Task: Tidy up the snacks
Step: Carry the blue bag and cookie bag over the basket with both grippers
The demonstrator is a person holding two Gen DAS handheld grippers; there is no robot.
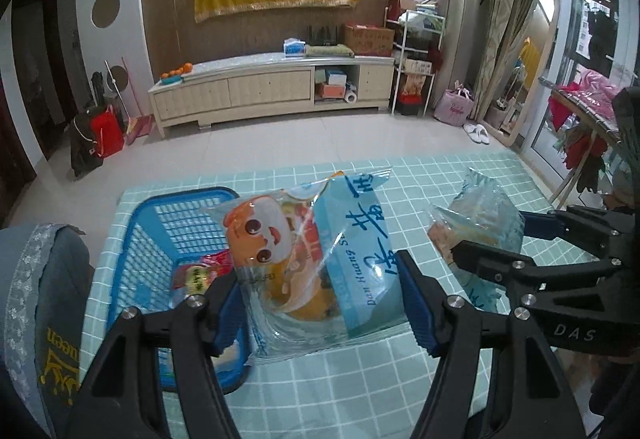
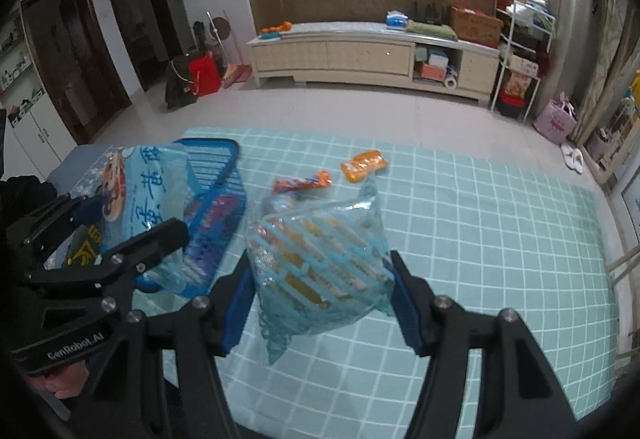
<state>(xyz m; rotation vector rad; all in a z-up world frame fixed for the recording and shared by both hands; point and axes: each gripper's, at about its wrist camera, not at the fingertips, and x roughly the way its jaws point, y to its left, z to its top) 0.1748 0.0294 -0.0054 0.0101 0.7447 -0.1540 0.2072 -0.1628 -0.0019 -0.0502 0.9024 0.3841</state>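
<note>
The left claw (image 1: 322,303) points forward and steeply downward, its blue pads pinching a clear snack packet (image 1: 316,259) printed with an orange cartoon face and a blue band of writing. The packet hangs lifted off the tabletop (image 1: 420,175), just over the right rim of the blue basket (image 1: 160,235). A red wrapped snack (image 1: 196,275) lies inside the basket.

The right claw (image 2: 320,303) tilts downward too, its pads pinching a clear blue-striped packet (image 2: 320,255) holding orange-brown pieces, raised above the checked teal cloth to the right of the basket.

Both claws sit side by side, close but apart.

Farther back on the tabletop lie an orange wrapper (image 2: 302,181) and a small orange packet (image 2: 364,165).
</note>
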